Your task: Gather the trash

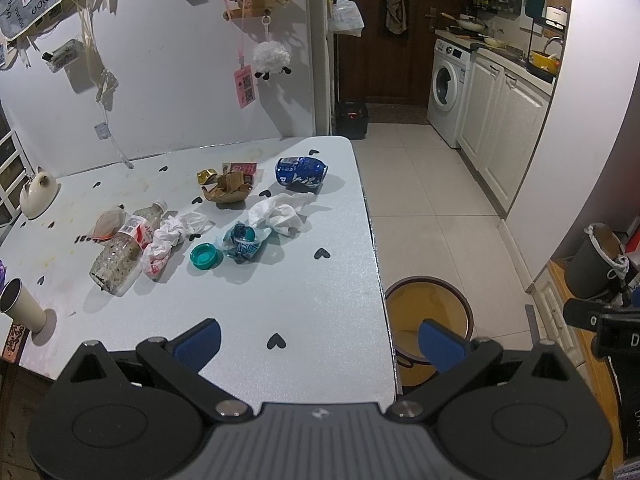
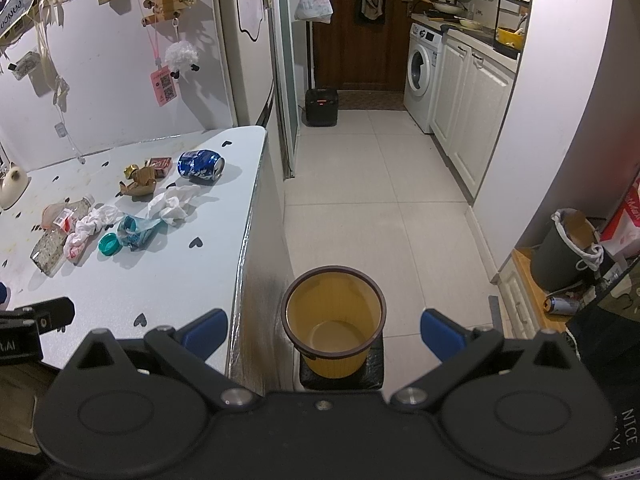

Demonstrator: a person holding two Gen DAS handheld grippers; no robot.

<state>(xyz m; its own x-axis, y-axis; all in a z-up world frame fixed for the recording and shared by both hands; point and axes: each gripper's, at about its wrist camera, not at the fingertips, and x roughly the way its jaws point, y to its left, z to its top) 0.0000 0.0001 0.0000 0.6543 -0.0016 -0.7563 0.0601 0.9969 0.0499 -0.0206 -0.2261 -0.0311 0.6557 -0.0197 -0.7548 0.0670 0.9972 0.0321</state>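
Note:
Trash is scattered on the white table (image 1: 304,304): a crushed blue can (image 1: 301,171), brown wrappers (image 1: 227,190), crumpled white tissue (image 1: 280,212), a teal wrapper (image 1: 244,242), a teal cap (image 1: 205,256), a red-and-white bag (image 1: 164,246) and a clear plastic bottle (image 1: 120,252). An empty yellow bin (image 2: 333,316) stands on the floor beside the table's right edge. My left gripper (image 1: 320,340) hangs open over the table's near corner, holding nothing. My right gripper (image 2: 325,332) is open above the bin, also holding nothing. The can (image 2: 201,165) and tissue (image 2: 172,204) lie far to its left.
A cream cup (image 1: 20,306) lies at the table's left edge and a white kettle (image 1: 38,192) stands at the back left. A dark lined bin (image 2: 568,252) sits at the right. Tiled floor (image 2: 380,208) leads to a washing machine (image 2: 422,76) and a heater (image 2: 321,107).

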